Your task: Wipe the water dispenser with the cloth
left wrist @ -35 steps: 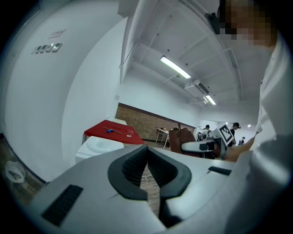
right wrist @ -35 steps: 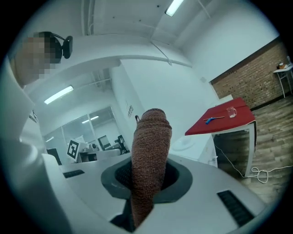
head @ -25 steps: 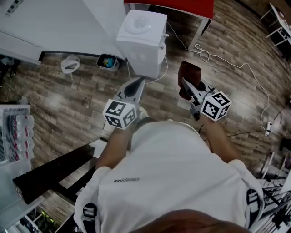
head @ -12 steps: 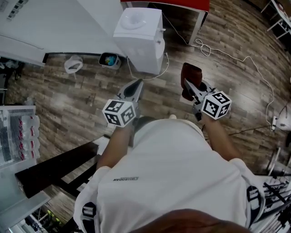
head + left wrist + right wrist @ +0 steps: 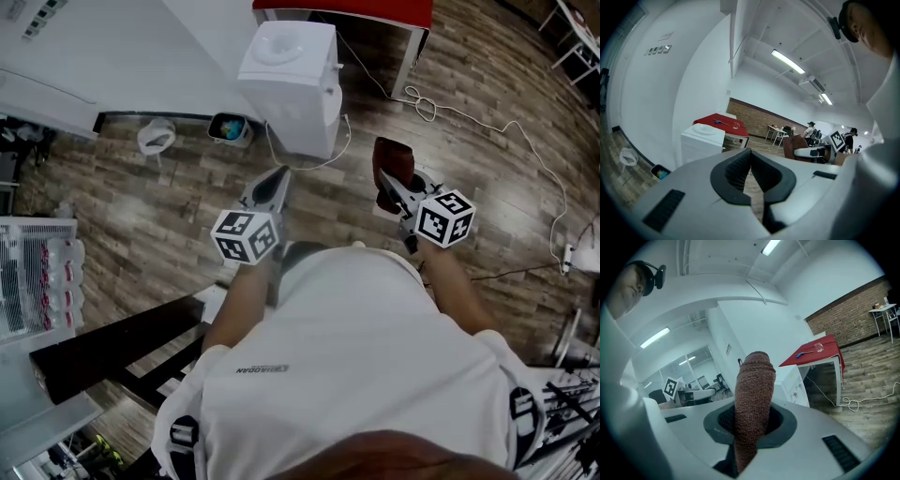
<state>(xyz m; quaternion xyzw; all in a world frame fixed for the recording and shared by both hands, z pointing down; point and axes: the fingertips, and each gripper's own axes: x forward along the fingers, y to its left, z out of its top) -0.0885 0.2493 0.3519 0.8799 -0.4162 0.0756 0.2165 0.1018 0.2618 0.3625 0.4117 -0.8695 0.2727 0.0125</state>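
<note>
The right gripper (image 5: 386, 184) clamps the cloth (image 5: 392, 157) upright, its free end leading, likely for wiping; the dispenser (image 5: 291, 80) stands well ahead, untouched. The left gripper (image 5: 277, 178), closed on nothing, looks spare.

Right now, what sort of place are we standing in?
Probably an open-plan office or lab workspace: a white water dispenser stands on wood-plank flooring beside a red-topped table, desks stand farther back by a brick wall, and strip lights run along the ceiling.
</note>
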